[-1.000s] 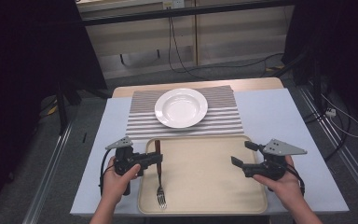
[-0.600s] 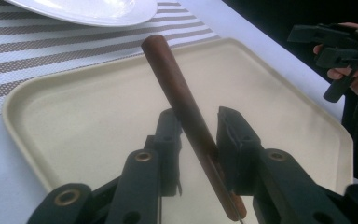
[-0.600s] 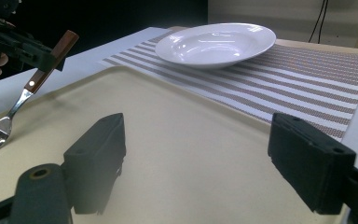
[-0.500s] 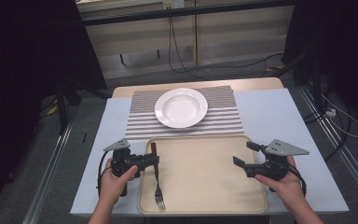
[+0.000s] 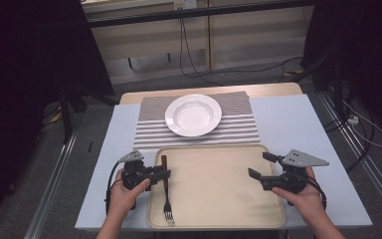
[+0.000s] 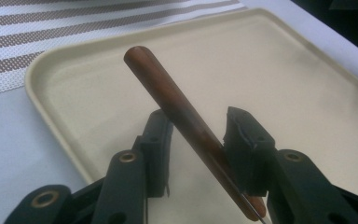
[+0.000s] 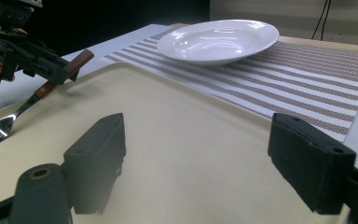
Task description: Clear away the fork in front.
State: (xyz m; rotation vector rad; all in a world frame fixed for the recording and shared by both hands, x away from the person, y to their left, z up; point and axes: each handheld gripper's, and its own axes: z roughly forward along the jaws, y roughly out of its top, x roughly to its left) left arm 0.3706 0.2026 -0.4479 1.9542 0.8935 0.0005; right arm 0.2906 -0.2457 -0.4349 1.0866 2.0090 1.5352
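The left gripper [image 6: 196,128] jaws have just been opening around the brown wooden-handled steel fork [image 5: 165,189], which is lying at the 9 o'clock edge of the beige plastic tray [image 5: 219,186]. The right gripper [image 5: 263,167] is waiting open. Release appears nearly complete.

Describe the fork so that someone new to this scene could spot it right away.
Start at the beige tray nearest the person, below the striped mat that bears the white plate. The fork lies along the tray's left edge, tines toward the person, between the fingers of the left gripper. It is the only cutlery, with a brown wooden handle.
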